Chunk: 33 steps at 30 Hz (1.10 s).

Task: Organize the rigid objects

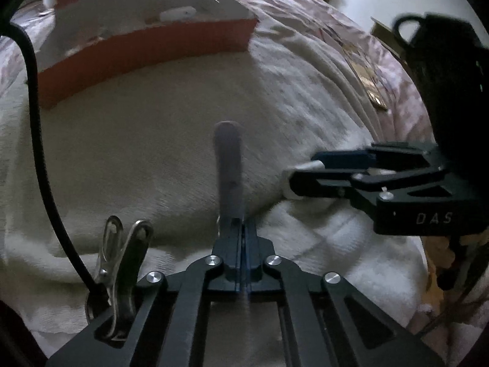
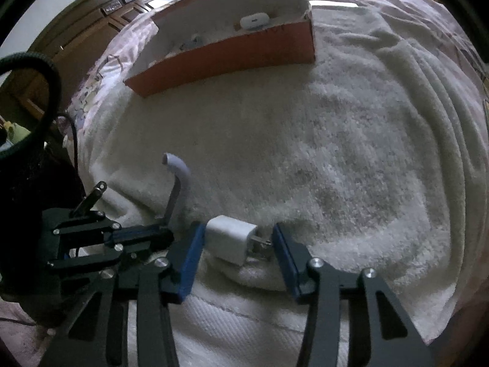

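Note:
My left gripper is shut on a slim grey hook-shaped tool, held above the white towel; it also shows in the right wrist view with a curved pale tip. My right gripper is open, its blue fingers on either side of a white plug adapter lying on the towel, prongs pointing right. The right gripper also shows in the left wrist view, at the adapter. An orange box lies at the back, with a white earbud case and a small grey item inside.
A white towel covers a pink patterned bedspread. A gold-coloured flat item lies at the towel's right edge. A metal clip hangs on my left gripper's frame. Dark wooden furniture stands behind the bed.

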{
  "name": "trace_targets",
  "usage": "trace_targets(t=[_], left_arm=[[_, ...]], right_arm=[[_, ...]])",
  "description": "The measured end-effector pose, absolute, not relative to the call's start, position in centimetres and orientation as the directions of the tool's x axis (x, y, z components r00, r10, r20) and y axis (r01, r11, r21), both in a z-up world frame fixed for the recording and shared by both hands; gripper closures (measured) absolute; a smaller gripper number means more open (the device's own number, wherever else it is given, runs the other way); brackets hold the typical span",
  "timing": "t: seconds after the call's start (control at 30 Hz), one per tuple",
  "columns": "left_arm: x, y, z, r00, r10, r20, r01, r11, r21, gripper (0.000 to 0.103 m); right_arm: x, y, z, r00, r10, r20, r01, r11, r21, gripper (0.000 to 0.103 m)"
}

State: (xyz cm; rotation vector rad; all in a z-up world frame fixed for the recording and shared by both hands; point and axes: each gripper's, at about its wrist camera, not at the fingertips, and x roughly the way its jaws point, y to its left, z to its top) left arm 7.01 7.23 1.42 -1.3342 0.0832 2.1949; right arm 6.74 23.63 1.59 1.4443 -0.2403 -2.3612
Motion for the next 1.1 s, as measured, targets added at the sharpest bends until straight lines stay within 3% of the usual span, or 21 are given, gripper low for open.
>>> trace_targets(t=[0.47,0.53,0.67,1.1], left_arm=[[1.1,2.1,2.1,-0.482,0.304,-0.822,-0.264,-0.945,-0.195,0.099],[0.5,1.5,2.1,-0.484,0.288,-0.826,-0.248,-0.951,-0.185,0.087],[-0.1,0.7,2.2,-0.487,0.272,-0.830,-0.240,-0.955,-0.173,0.078],[0.1,-1.2,2.6,-0.540,0.174,-0.823,-0.215,-0.974,-0.066,0.072]], right_arm=[[3.2,21.3,2.6,-0.487,-0.352,-0.799,0.225,-0.935,0.275,0.054],[2.5,20.9,2.8,-0.517,-0.326,-0.791,0.230,-0.944,0.238,0.054],[1.0,20.3,2.8,-0.560,-0.297,-0.773,0.222,-0.953,0.205,0.054],[0.5,20.8,1.8,-0.560,-0.307,-0.770,0.200,-0.952,0.234,0.048]])
